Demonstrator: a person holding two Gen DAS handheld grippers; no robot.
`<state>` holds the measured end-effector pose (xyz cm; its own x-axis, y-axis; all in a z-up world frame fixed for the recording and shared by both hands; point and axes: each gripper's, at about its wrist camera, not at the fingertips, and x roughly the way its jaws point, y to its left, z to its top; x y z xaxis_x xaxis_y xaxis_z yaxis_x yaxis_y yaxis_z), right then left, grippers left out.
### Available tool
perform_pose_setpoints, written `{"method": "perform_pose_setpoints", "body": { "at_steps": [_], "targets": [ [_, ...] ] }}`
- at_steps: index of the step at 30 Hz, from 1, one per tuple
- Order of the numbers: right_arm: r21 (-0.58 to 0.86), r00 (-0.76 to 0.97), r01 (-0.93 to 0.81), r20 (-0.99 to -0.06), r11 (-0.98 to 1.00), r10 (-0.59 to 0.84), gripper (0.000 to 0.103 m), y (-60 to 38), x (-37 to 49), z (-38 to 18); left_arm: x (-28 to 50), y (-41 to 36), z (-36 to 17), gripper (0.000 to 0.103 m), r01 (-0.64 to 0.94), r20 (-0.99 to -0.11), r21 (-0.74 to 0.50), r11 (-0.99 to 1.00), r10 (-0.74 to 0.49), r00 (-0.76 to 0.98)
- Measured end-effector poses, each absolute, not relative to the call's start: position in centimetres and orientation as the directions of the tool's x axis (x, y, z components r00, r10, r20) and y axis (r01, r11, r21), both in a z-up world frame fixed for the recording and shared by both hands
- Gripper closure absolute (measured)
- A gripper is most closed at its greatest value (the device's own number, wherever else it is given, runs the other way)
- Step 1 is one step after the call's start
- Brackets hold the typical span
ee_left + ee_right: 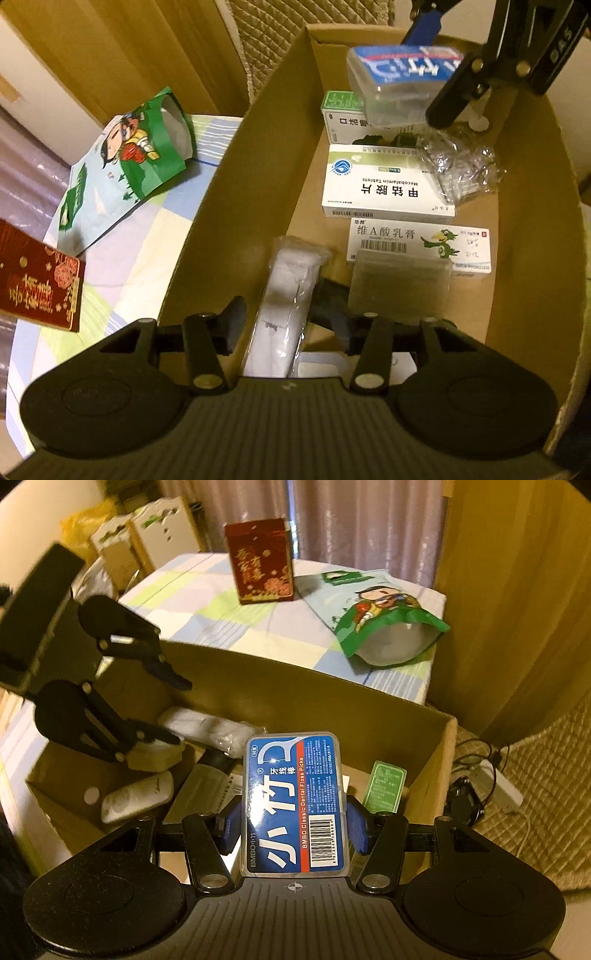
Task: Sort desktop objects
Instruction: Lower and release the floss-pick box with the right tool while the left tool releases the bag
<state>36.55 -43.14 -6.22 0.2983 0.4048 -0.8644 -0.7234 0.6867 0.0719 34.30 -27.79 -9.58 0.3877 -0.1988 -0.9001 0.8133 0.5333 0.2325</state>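
- Your right gripper (293, 829) is clamped on the dental floss pick case (294, 805), its blue pads pressed to both long sides of the clear case, blue label up.
- You hold that case above the open cardboard box (236, 192), over the end of the box nearest the quilted surface (546, 771); in the left wrist view the case (402, 79) hangs over the far end of the box.
- Your left gripper (286, 325) is let go: its fingers stand apart on either side of the white wrapped packet (286, 291), with a gap showing on both sides, so nothing is gripped.
- That packet lies inside the box, against the wall nearest the left gripper.
- Also inside the box: the Mecobalamin tablet box (384, 188) in the middle, the white ointment carton with the green parrot (417, 240) just beside it, a clear plastic case (400, 282) lying partly on that carton, and crumpled clear wrap (458, 166) touching the tablet box.
- A green-topped medicine box (341, 118) sits in the box beneath the held floss case.
- Outside the box, on the checked cloth (140, 258), the green cartoon pouch (125, 173) lies flat with its mouth open, and the red gilt box (260, 565) stands upright farther from the cardboard box than the pouch.
- A white remote-like object (138, 799) lies in the box below your left gripper.
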Motion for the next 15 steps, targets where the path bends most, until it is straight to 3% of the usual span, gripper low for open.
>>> {"method": "perform_pose_setpoints", "body": {
  "at_steps": [15],
  "targets": [
    [-0.105,0.258,-0.926,-0.878,0.364,0.404,0.047,-38.0,38.5,-10.7,33.8,-25.9,-8.4,0.055,0.748,-0.895,0.218,0.627,-0.177,0.409]
  ]
}}
